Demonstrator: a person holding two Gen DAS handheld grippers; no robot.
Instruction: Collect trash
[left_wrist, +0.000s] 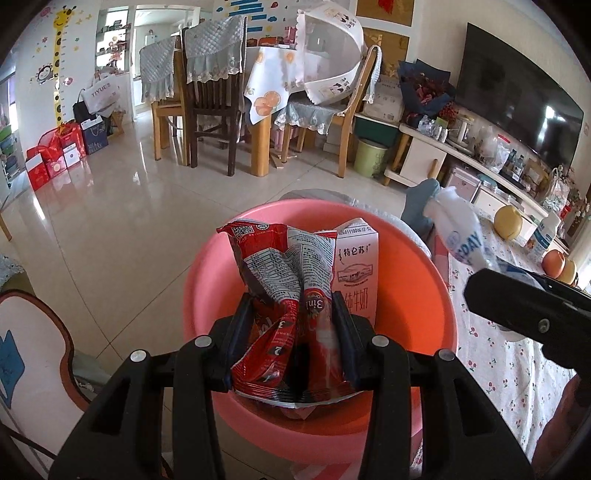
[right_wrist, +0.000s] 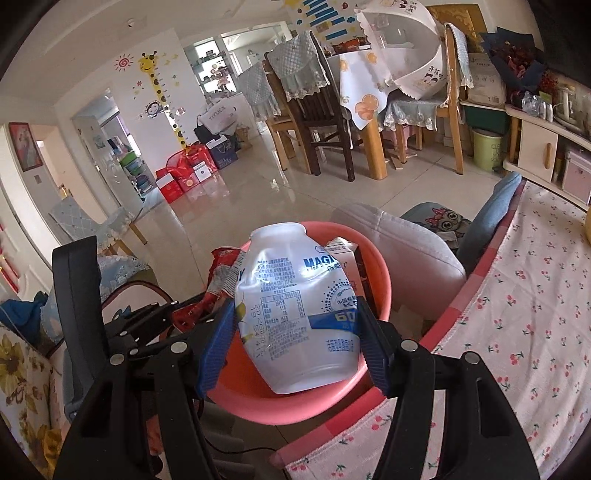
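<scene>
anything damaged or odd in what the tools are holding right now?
Both items are deformed, as trash would be. The white plastic bottle in the right tool is dented and has no cap. The red snack wrapper in the left tool is crumpled. Both are above the pink basin, where a milk carton stands upright. No spills visible.

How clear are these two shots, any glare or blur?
Left wrist view: red wrapper sharp, white bottle at right motion-blurred, window glare on the floor tiles. Right wrist view: bottle label readable, fisheye bends the room edges.
</scene>
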